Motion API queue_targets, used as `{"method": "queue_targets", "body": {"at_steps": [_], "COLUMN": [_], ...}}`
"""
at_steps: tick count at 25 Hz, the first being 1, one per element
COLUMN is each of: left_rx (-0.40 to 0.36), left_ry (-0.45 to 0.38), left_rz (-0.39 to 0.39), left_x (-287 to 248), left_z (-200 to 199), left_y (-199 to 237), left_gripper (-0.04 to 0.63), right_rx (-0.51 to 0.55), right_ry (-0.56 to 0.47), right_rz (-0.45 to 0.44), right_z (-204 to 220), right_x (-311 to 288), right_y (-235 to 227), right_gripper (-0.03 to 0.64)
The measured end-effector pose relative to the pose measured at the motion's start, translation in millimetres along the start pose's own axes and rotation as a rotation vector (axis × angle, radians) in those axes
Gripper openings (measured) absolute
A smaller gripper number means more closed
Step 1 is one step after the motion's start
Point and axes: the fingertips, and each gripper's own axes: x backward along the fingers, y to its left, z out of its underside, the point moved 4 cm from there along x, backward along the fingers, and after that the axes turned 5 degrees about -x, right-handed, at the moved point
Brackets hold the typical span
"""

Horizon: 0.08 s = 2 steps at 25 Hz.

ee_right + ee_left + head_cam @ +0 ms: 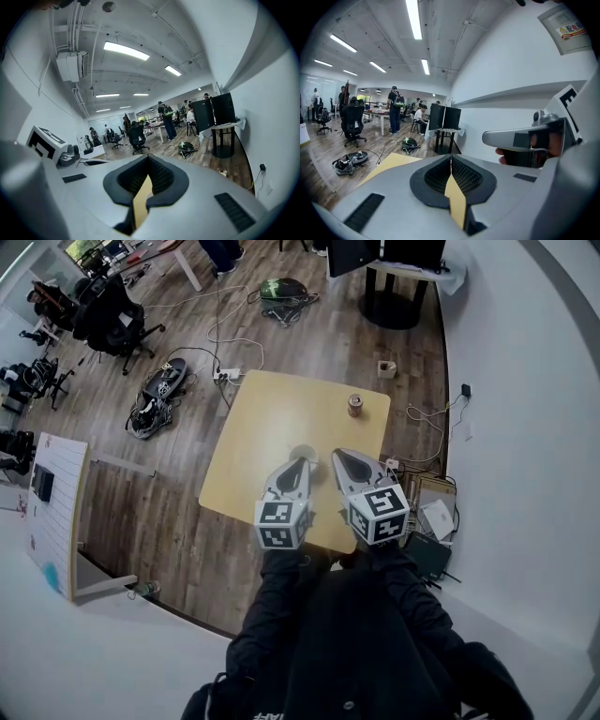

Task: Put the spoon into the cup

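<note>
In the head view a small brownish cup (354, 405) stands near the far right corner of the tan table (272, 418). A pale round thing (303, 453) lies on the table just past my gripper tips; what it is I cannot tell. No spoon shows in any view. My left gripper (301, 466) and right gripper (337, 458) hover side by side over the table's near edge, both shut with nothing between the pads. The left gripper view shows its own tips (451, 160) meeting, with the right gripper (520, 138) beside it. The right gripper's tips (148, 159) are also closed.
The white wall (506, 427) runs close along the right. On the floor lie a small box (386, 368), a power strip with cables (226, 375), a bag (283, 289) and gear (157, 395). Boxes (433, 517) sit by the table's right corner. Office chairs and people are farther off.
</note>
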Motion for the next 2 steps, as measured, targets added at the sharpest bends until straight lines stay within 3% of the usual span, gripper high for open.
{"method": "queue_targets", "body": {"at_steps": [2], "left_rx": [-0.002], "left_ry": [0.003], "left_rz": [0.002], "left_x": [-2.1], "left_z": [0.7], "left_y": [-1.6], "left_gripper": [0.035], "right_rx": [0.0], "right_ry": [0.004], "right_rz": [0.002], "right_z": [0.8], "right_x": [0.3], "right_y": [-2.8], "right_gripper": [0.021]}}
